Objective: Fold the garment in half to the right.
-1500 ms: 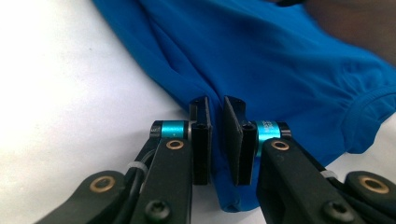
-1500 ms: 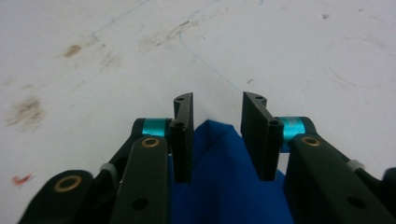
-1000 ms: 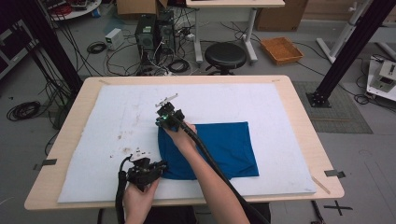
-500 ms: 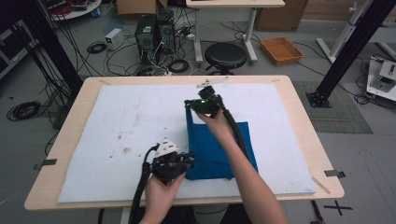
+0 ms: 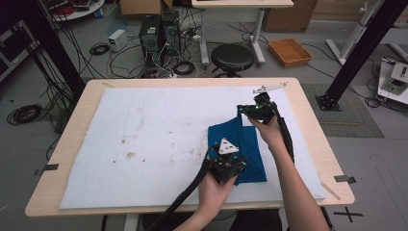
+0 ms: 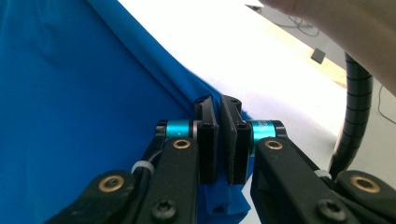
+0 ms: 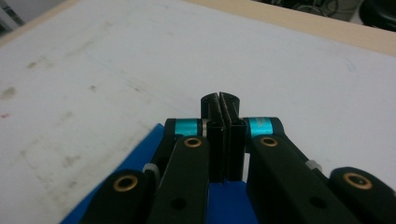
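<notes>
**Blue cloth mid-fold, both corners pinched**

The blue cloth (image 5: 239, 149) lies on the white sheet (image 5: 144, 139) that covers the tabletop (image 5: 308, 125), towards the right and near the person's side. It looks already doubled over into a narrow strip. The left tongs (image 5: 230, 167) sit at the cloth's near end; seen from along them, their jaws are pressed together on a thin edge of the fabric (image 6: 116, 116). The right tongs (image 5: 254, 109) are at the far end, jaws likewise squeezed tight, with blue cloth (image 7: 126, 172) showing just beneath them, so they seem to be pinching the far corner, though the grip itself is hard to make out.

I'd judge this to be the middle of a fold, with one side being carried across the other. The next move calls for laying both held corners down evenly on the layer below, keeping the edges lined up, then letting go without dragging the fabric askew.
</notes>
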Demonstrator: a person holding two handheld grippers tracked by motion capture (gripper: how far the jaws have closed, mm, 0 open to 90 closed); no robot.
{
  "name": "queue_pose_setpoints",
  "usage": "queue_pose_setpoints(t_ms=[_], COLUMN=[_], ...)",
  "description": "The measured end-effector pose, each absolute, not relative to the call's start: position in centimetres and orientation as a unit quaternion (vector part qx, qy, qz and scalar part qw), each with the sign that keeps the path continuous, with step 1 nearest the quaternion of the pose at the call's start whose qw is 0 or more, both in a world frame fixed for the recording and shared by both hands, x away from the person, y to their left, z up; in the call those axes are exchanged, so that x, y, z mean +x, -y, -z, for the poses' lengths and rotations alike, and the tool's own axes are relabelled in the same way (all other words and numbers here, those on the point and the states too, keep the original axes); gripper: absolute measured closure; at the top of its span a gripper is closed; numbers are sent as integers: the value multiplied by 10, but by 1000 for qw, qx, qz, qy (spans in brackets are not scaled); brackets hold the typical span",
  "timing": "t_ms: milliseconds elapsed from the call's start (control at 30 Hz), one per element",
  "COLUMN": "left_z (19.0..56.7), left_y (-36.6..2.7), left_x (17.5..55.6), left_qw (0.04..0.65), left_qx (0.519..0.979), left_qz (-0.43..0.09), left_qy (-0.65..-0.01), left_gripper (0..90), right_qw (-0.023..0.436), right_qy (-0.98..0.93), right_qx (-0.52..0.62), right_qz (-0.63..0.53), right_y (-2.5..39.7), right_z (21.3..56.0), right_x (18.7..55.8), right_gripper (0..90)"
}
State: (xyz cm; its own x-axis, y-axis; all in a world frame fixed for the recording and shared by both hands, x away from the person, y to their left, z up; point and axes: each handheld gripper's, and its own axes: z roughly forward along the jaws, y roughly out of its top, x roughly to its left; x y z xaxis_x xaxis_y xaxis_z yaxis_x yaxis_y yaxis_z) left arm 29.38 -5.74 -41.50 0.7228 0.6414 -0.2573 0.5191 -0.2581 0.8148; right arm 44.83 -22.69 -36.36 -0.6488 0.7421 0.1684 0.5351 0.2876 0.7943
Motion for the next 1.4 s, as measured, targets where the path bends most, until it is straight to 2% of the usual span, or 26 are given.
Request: queue_pose_setpoints(t_ms=[200, 233, 367, 400, 467, 667, 800, 967, 1000, 1067, 1267, 1300, 1367, 1400], left_z=[426, 427, 428, 427, 424, 409, 400, 394, 394, 395, 398, 398, 398, 398], left_y=[86, 89, 93, 92, 87, 51, 20, -22, -30, -43, -76, -82, -89, -94], left_x=[303, 304, 300, 298, 295, 290, 287, 284, 284, 283, 283, 283, 283, 283], left_qw=[491, 500, 528, 533, 536, 540, 536, 528, 525, 520, 515, 517, 520, 521], left_qx=[795, 792, 792, 792, 792, 790, 789, 784, 784, 782, 772, 768, 764, 760], left_qz=[-57, -57, -44, -47, -52, -78, -99, -121, -124, -131, -145, -148, -149, -154], left_qy=[-352, -344, -302, -295, -287, -281, -285, -303, -307, -316, -343, -347, -352, -356], left_gripper=[847, 822, 622, 600, 590, 562, 538, 529, 523, 518, 518, 518, 515, 509], right_qw=[144, 153, 179, 189, 187, 193, 169, 146, 139, 131, 137, 139, 149, 151], right_qy=[-794, -793, -791, -790, -783, -774, -770, -763, -763, -763, -752, -752, -746, -745], right_qx=[423, 427, 454, 459, 466, 462, 475, 503, 506, 508, 523, 523, 527, 527], right_qz=[-413, -406, -368, -360, -367, -388, -392, -379, -377, -377, -377, -377, -378, -380], right_y=[245, 248, 253, 254, 257, 262, 267, 271, 271, 272, 279, 280, 283, 284], right_z=[379, 382, 390, 390, 386, 381, 392, 416, 420, 427, 430, 430, 427, 426], right_x=[451, 452, 455, 454, 452, 427, 414, 415, 416, 417, 411, 410, 403, 402], right_gripper=[900, 900, 877, 826, 820, 777, 777, 778, 784, 890, 900, 899, 808, 803])
